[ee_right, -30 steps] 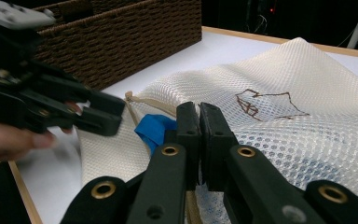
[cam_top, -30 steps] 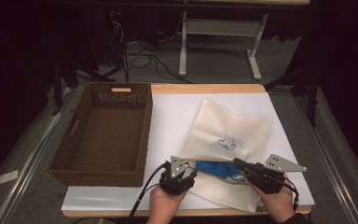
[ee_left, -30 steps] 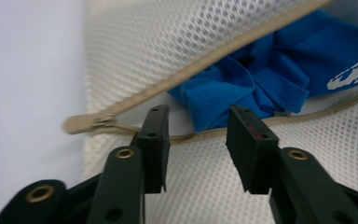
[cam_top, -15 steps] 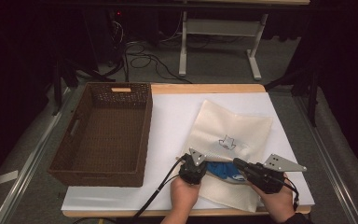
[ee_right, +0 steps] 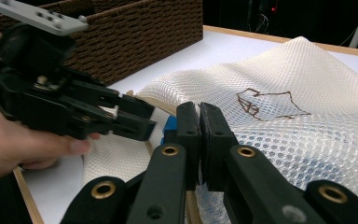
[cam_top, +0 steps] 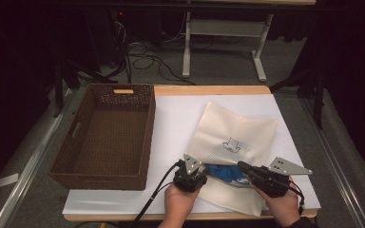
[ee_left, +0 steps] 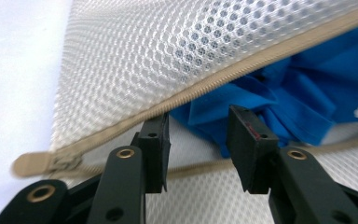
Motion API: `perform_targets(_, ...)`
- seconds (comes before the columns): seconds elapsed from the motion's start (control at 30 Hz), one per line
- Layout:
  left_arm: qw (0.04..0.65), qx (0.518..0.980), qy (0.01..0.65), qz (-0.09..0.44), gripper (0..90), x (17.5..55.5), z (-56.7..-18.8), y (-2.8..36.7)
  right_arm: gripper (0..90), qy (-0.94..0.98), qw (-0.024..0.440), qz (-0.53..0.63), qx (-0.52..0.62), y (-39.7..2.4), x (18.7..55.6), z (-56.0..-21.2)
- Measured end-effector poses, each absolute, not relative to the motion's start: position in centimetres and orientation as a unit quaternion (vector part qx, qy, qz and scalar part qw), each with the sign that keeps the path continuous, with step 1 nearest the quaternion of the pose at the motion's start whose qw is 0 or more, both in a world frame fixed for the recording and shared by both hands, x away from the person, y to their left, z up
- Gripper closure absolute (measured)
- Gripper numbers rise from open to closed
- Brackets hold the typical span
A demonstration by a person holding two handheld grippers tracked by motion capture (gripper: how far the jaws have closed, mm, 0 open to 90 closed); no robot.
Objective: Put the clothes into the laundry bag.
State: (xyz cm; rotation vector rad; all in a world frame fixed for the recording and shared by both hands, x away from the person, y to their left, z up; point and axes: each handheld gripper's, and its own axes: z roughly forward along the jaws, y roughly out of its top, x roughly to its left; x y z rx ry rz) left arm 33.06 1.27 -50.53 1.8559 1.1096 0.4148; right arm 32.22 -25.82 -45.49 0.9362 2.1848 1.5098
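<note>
Surroundings of the work area

A brown woven basket (cam_top: 103,135) stood on the left part of the surface (cam_top: 171,118), its near corner also visible in the right gripper view (ee_right: 135,32). A white sheet covered most of the surface, leaving a wooden edge (cam_top: 209,90) exposed at the far side. Beyond it, black cables (cam_top: 147,59) lay on the grey floor (cam_top: 228,61) beside a white metal frame (cam_top: 223,33).

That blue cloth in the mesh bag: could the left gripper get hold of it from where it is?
Probably yes. The left gripper is open at the mesh bag's unzipped mouth, and the blue cloth lies bare just beyond its fingers, with nothing between them.
</note>
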Motion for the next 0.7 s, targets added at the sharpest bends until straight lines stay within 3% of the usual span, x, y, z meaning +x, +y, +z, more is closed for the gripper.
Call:
perform_targets(0.33, 0.447, 0.766, 0.429, 0.170, 56.8, 31.0, -48.5, 4.9, 88.6, 0.768, 0.159, 0.529, 0.326, -25.8, 32.1, -45.6)
perform_targets(0.53, 0.478, 0.745, 0.440, 0.151, 55.8, 30.2, -49.1, 6.7, 88.6, 0.775, 0.151, 0.523, 0.323, -25.5, 32.0, -45.8)
perform_targets(0.7, 0.474, 0.744, 0.442, 0.164, 53.0, 30.2, -49.2, 6.7, 88.5, 0.799, 0.131, 0.491, 0.321, -24.8, 31.6, -47.4)
